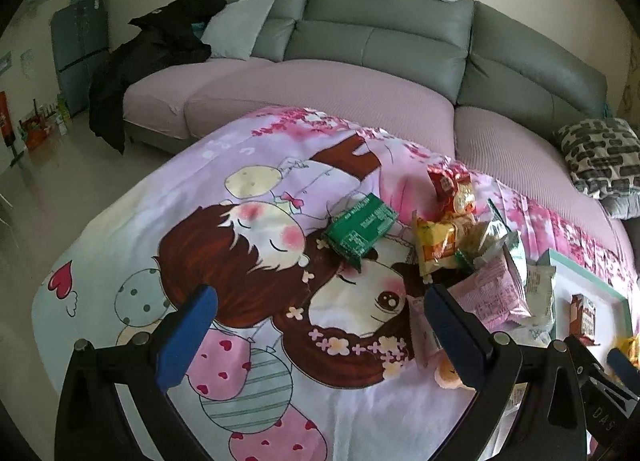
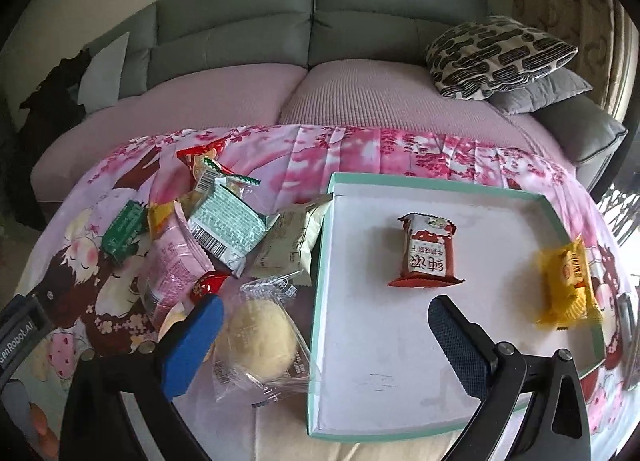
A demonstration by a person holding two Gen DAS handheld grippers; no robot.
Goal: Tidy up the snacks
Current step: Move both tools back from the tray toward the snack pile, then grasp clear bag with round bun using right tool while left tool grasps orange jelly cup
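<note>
From your right wrist view, the tray [image 2: 320, 281] is lying at three o'clock on the tabletop [image 2: 348, 157], holding one packet [image 2: 427, 251] in its middle. Another packet [image 2: 567, 287] is sitting on its three o'clock rim. The snack heap [image 2: 224, 229] is lying at nine o'clock, just beside the tray. The sofa [image 2: 320, 41] is standing behind at twelve.

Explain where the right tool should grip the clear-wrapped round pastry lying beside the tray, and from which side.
Grip the clear-wrapped pastry across its domed middle, coming from above. It lies flat on the cloth, and the tray wall blocks its right side. The right tool is open.
</note>
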